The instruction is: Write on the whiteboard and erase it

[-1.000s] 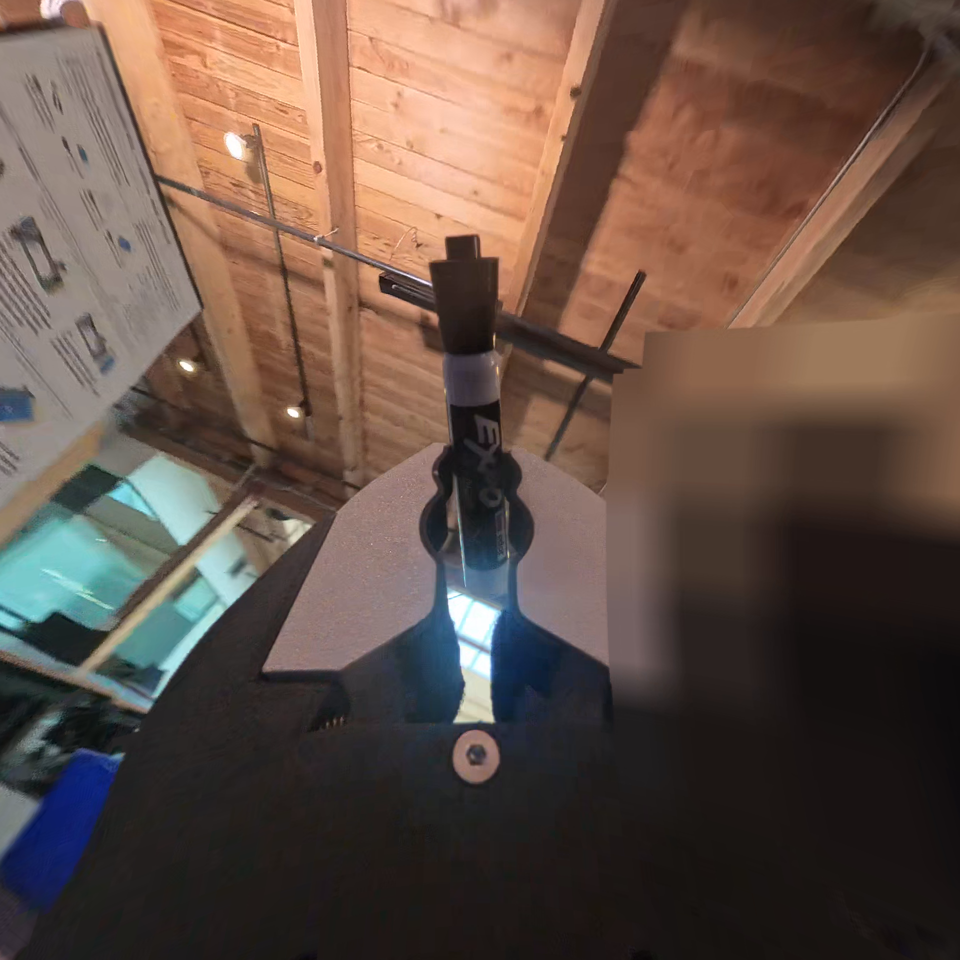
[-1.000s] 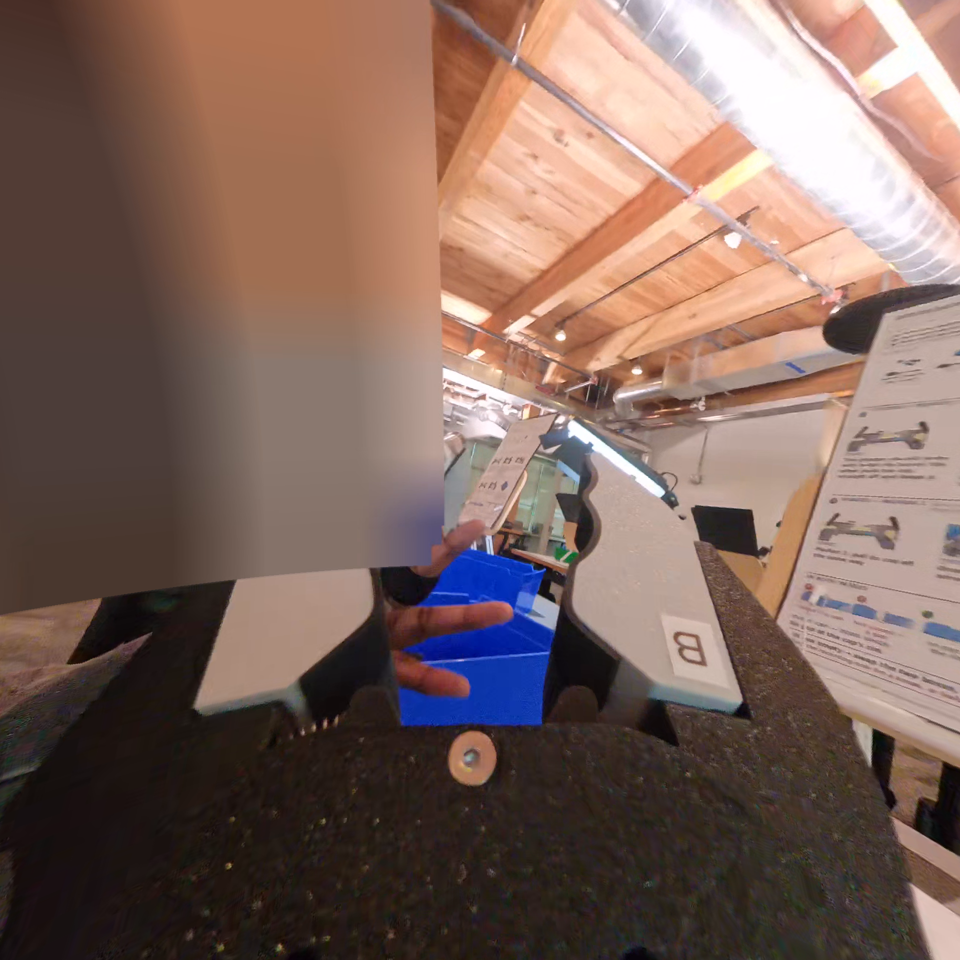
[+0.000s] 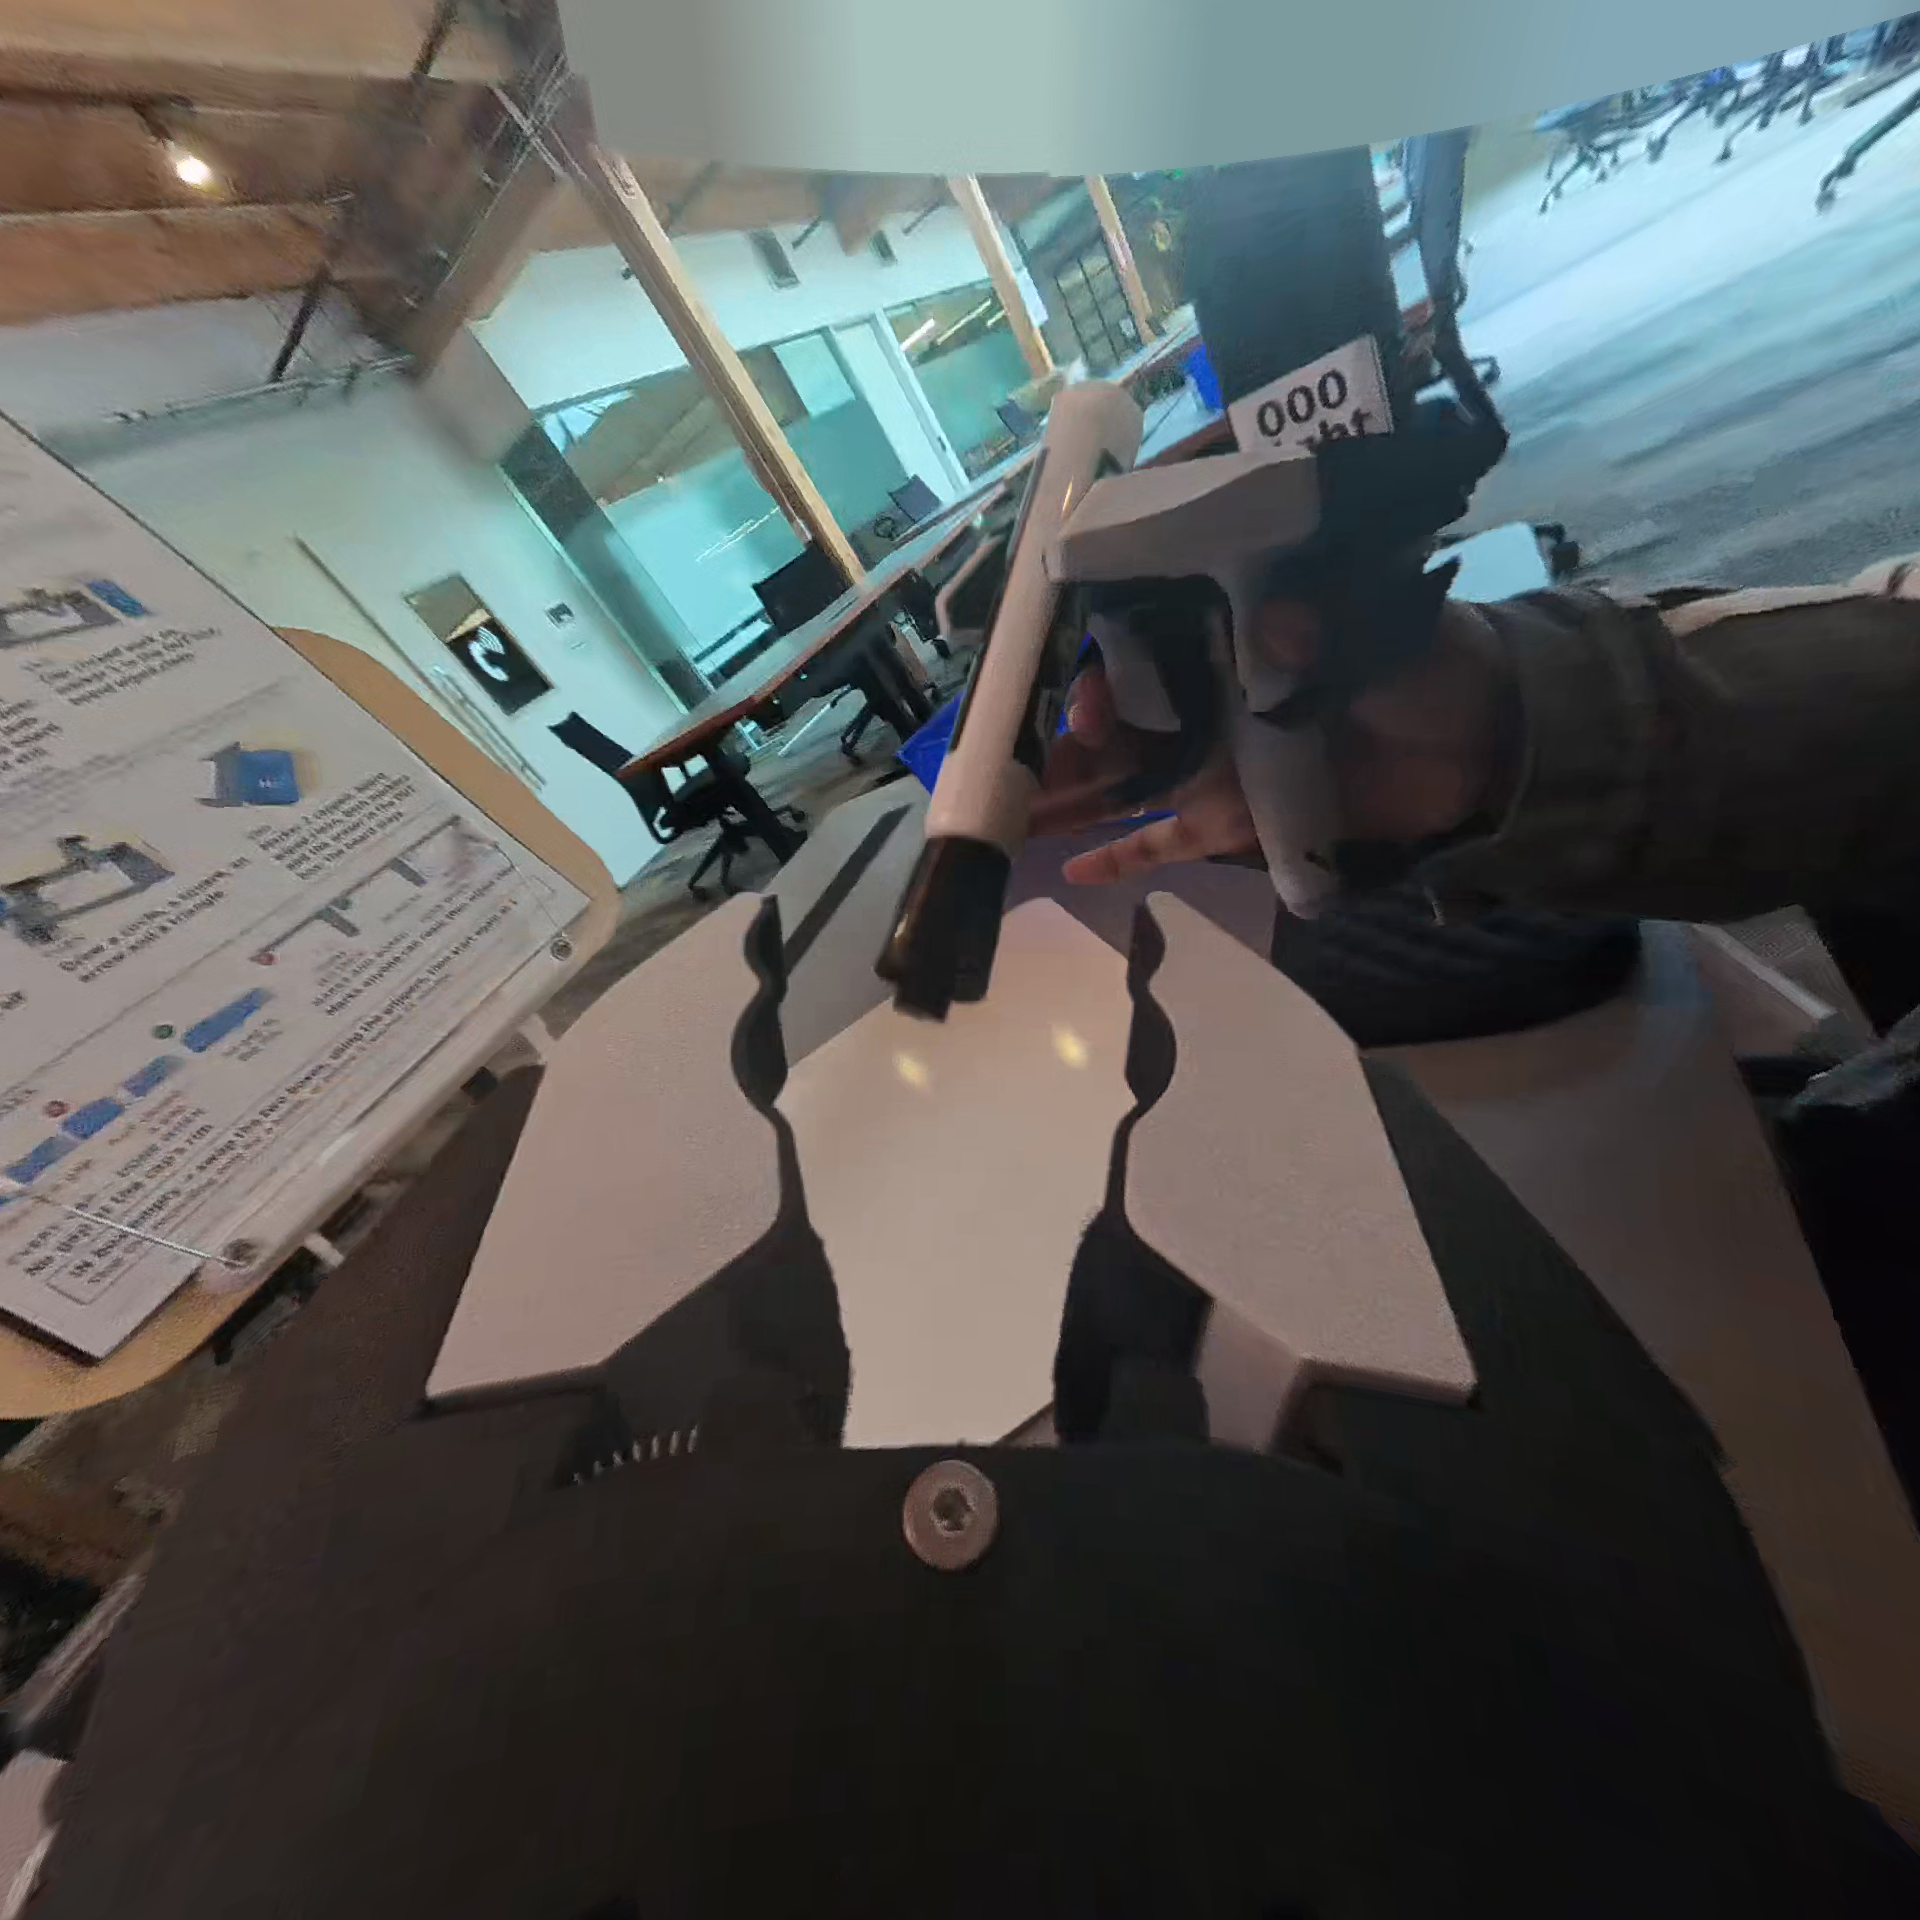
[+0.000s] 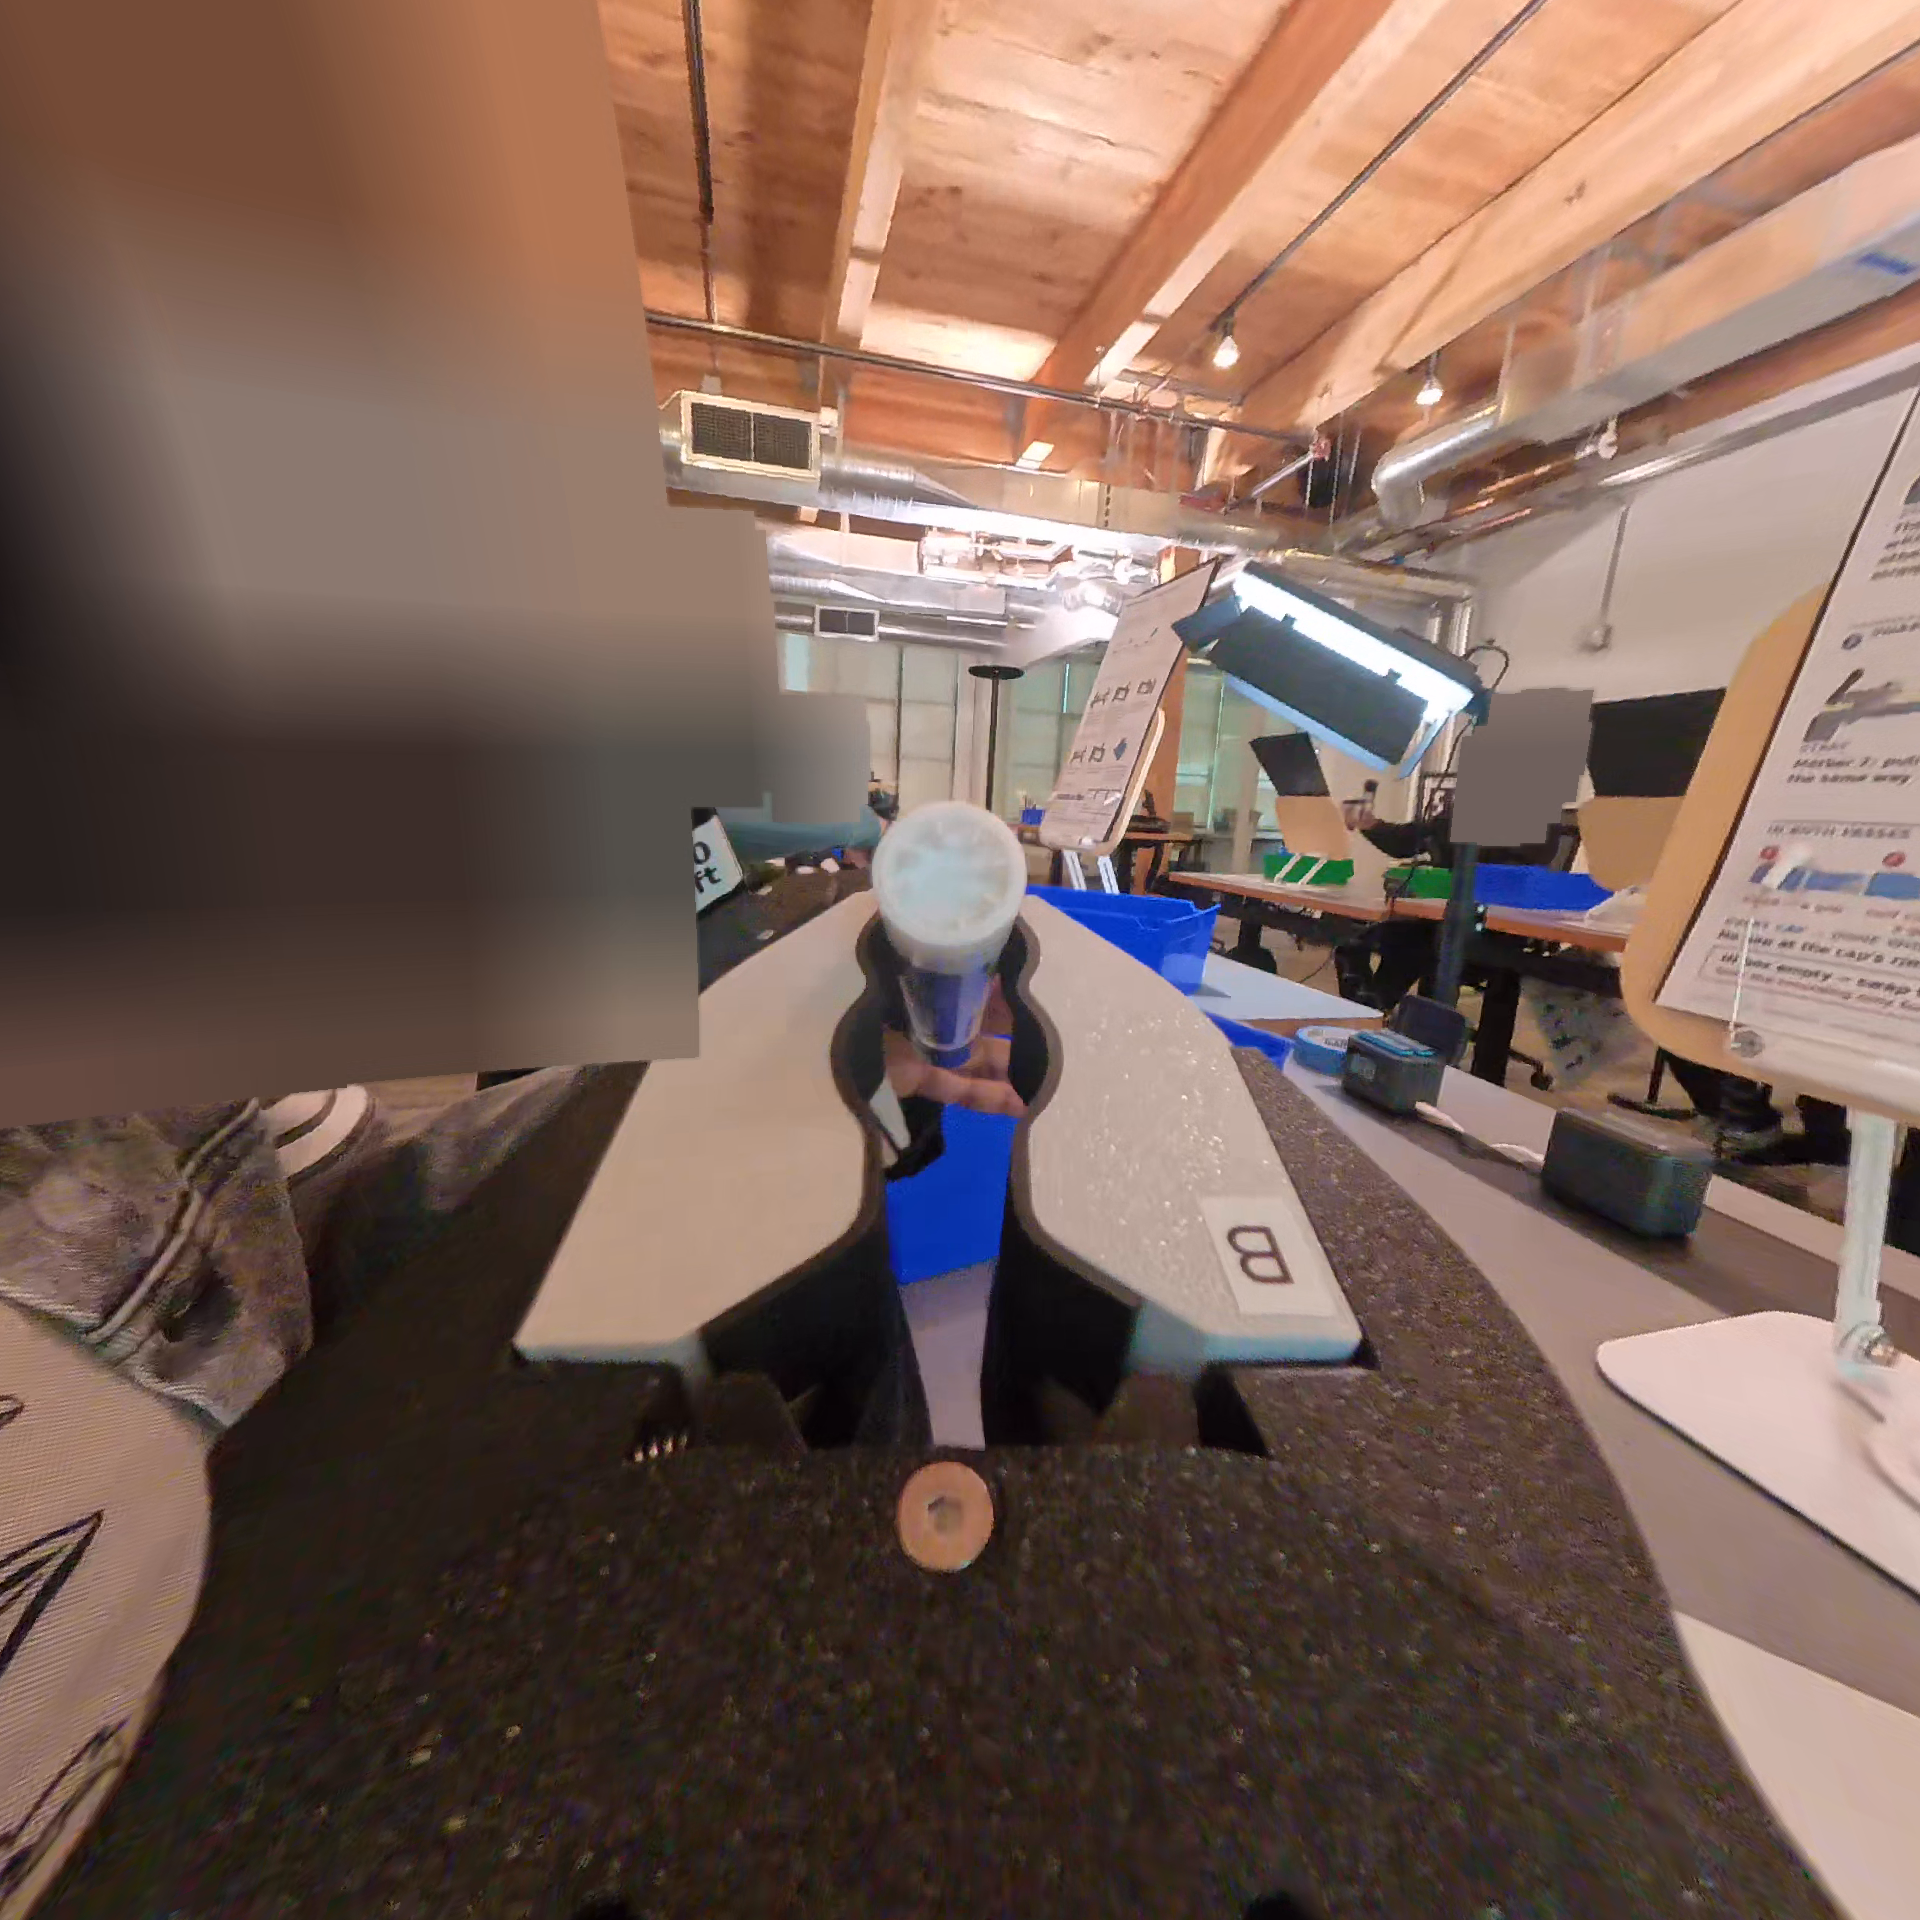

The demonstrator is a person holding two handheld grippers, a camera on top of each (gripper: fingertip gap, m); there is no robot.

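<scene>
In the left wrist view, my left gripper point(image 3: 956, 920) stood spread and empty at the centre of the frame, where a second before it had been pinching the marker and pointing it up at the ceiling. The marker point(image 3: 1013, 644) now hung just above those open fingers, slanting down from the upper middle. Its black cap point(image 3: 940, 935) was lowest and sat roughly at the level of the fingertips, touching neither as far as I could tell. The right gripper point(image 3: 1060, 582) held it by the white barrel from the right of the frame, with the person's hand point(image 3: 1153, 831) behind. Below lay a glossy white surface point(image 3: 935, 1195) that I took for the whiteboard, with an instruction stand point(image 3: 260, 883) at left. In the right wrist view, the right gripper point(image 4: 948, 925), spread and empty a second earlier, was pressed in on the marker point(image 4: 945, 883) at the notch near its tips, the white butt end facing the camera at centre. A blue bin point(image 4: 1122, 925) sat behind, another instruction stand point(image 4: 1818, 831) at right on the desk point(image 4: 1662, 1455). So the marker had changed sides, still capped. I judged the cap must come off next, before any writing.
</scene>
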